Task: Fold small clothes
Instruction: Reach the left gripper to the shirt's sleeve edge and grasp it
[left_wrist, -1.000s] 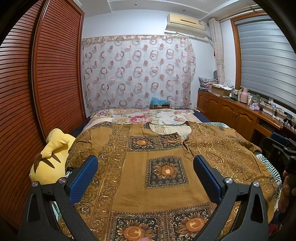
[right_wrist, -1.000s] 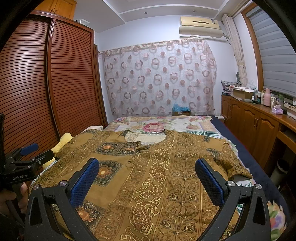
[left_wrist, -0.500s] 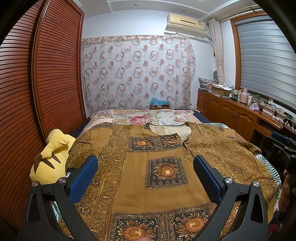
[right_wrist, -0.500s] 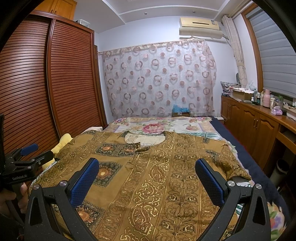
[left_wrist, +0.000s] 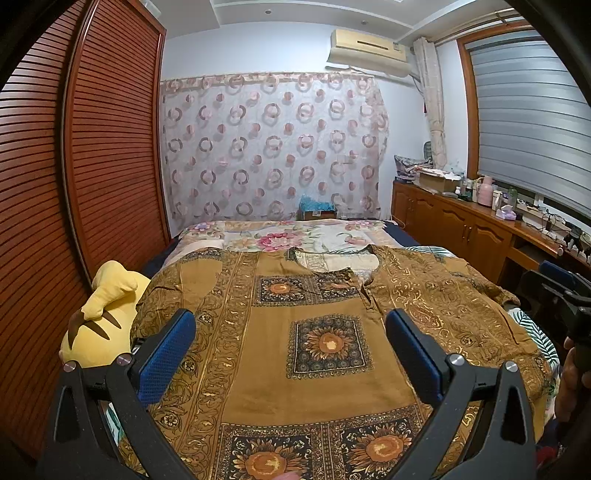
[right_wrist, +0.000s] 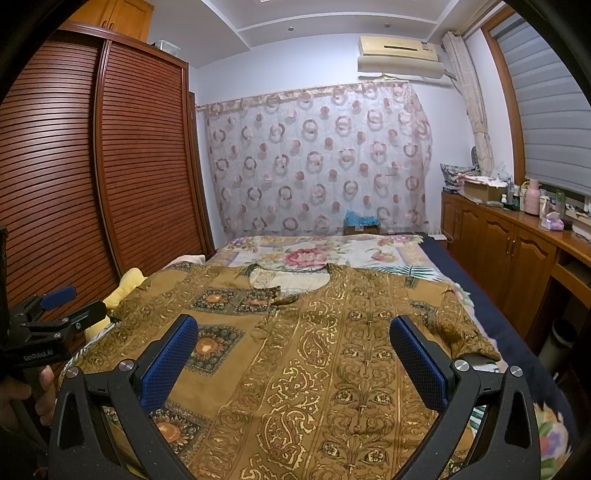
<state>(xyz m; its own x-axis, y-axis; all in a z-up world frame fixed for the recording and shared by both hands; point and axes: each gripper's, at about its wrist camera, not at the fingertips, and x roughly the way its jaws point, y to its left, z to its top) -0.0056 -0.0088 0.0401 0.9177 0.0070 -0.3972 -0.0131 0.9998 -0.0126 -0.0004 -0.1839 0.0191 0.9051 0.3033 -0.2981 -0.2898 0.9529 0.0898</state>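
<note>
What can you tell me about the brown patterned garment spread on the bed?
The brown-and-gold patterned fabric garment lies flat and unfolded, front up, on the floral-quilted bed, its round neckline at the far end. One half carries dark square sunflower panels, the other gold scrollwork bands. Both short sleeves are spread outward; the sleeve nearer the louvred wardrobe lies close to the yellow plush toy, contact unclear. The open left gripper and open right gripper hover above it, fingers apart, gripping nothing.

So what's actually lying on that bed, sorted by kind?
Brown patterned garment: 1
Yellow plush toy: 1
Floral bedspread: 1
Total: 3
</note>
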